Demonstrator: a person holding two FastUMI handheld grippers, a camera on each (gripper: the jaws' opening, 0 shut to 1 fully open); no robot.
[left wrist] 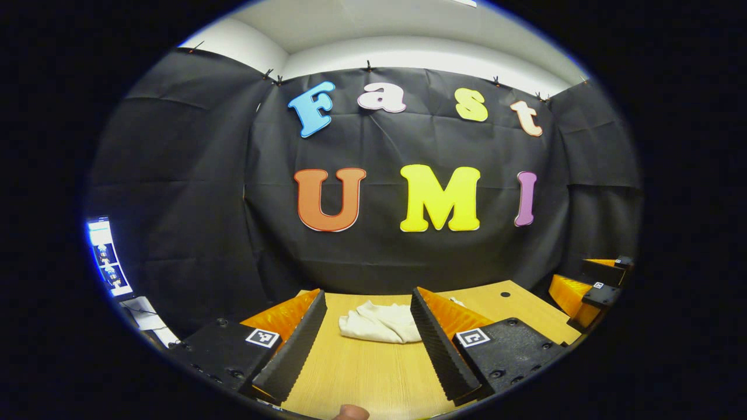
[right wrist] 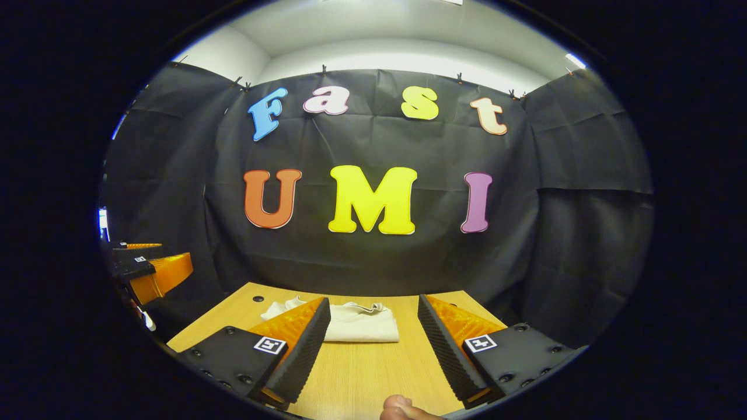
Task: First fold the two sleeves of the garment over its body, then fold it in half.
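Both tools, left [left wrist: 367, 341] and right [right wrist: 373, 344], gape empty; garment [right wrist: 350, 322] lies bunched compact ahead on surface [right wrist: 362, 373], so fold stage unclear—verify sleeves before regripping.

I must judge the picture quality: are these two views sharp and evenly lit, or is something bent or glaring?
Left gripper view: sharp garment, strong fisheye bending of the table edge, a bright screen glaring at left. Right gripper view: even soft light, no hard shadows, garment clear, curved walls.
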